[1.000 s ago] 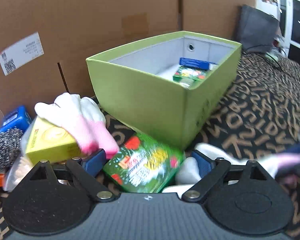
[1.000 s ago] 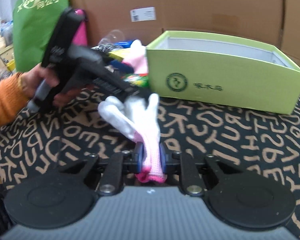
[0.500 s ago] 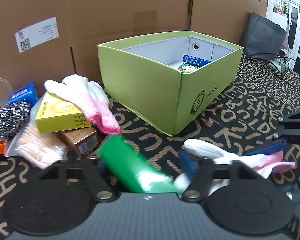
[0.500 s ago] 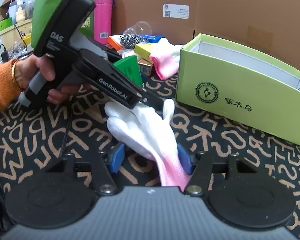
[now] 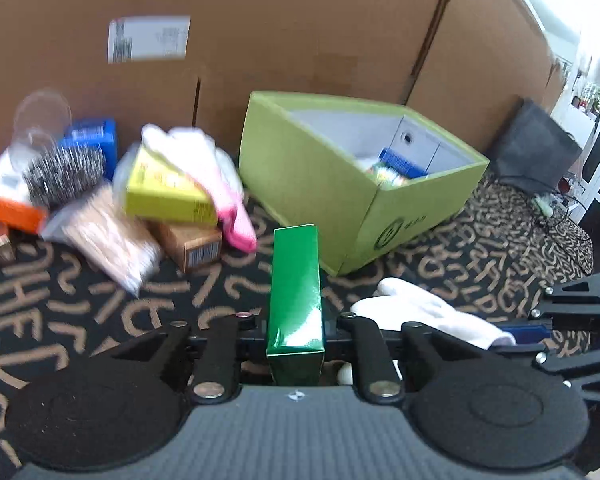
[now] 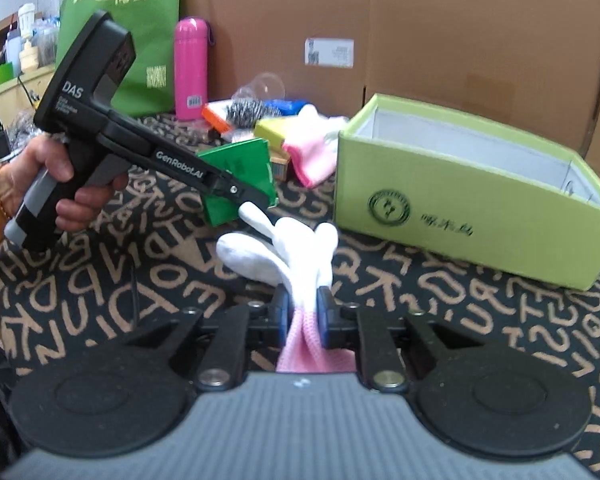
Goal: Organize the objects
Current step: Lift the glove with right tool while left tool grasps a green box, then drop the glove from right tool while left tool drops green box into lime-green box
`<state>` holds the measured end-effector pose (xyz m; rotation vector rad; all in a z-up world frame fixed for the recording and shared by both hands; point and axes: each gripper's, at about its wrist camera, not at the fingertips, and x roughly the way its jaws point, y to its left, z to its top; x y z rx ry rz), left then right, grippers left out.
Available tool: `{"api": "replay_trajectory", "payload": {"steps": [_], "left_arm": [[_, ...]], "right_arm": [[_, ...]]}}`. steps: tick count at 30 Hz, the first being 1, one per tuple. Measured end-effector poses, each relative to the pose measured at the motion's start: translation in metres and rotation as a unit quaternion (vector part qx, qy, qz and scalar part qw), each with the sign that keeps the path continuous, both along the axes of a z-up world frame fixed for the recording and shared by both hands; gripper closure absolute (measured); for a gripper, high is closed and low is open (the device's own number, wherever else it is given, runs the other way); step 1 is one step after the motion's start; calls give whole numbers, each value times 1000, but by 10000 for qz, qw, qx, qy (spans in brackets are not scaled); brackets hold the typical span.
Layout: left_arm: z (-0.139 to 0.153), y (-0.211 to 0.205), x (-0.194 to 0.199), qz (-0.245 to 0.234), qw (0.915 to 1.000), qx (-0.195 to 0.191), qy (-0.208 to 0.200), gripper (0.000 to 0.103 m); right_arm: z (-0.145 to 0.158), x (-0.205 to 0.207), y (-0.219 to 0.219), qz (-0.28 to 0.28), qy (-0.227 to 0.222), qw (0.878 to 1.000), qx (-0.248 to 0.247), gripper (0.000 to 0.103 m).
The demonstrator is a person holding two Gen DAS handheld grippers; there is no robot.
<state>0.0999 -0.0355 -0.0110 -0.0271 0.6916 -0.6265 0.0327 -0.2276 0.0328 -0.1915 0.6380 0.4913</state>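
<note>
The green carton (image 5: 296, 300) is clamped on edge in the left gripper (image 5: 296, 332), whose jaws have just been closing on it, so it can be judged ready for lifting into the lime box (image 5: 320, 196) just ahead, where other packets already lie. The white glove (image 6: 288, 256) is pinched by its pink cuff in the right gripper (image 6: 303, 314), also just closed, fingers left trailing on the patterned cloth (image 6: 420, 288), near the box's front wall
</note>
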Motion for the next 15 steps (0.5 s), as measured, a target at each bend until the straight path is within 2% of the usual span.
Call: {"api": "replay_trajectory", "payload": {"steps": [8, 13, 15], "left_arm": [[74, -23, -21, -435, 9947, -286, -891, 85], [102, -59, -7, -627, 9894, -360, -1259, 85], [106, -73, 8, -610, 9900, -404, -1205, 85]], "right_arm": [[54, 1, -28, -244, -708, 9971, 106, 89], [87, 28, -44, -419, -1236, 9906, -407, 89], [95, 47, -48, -425, -1355, 9877, -660, 89]]}}
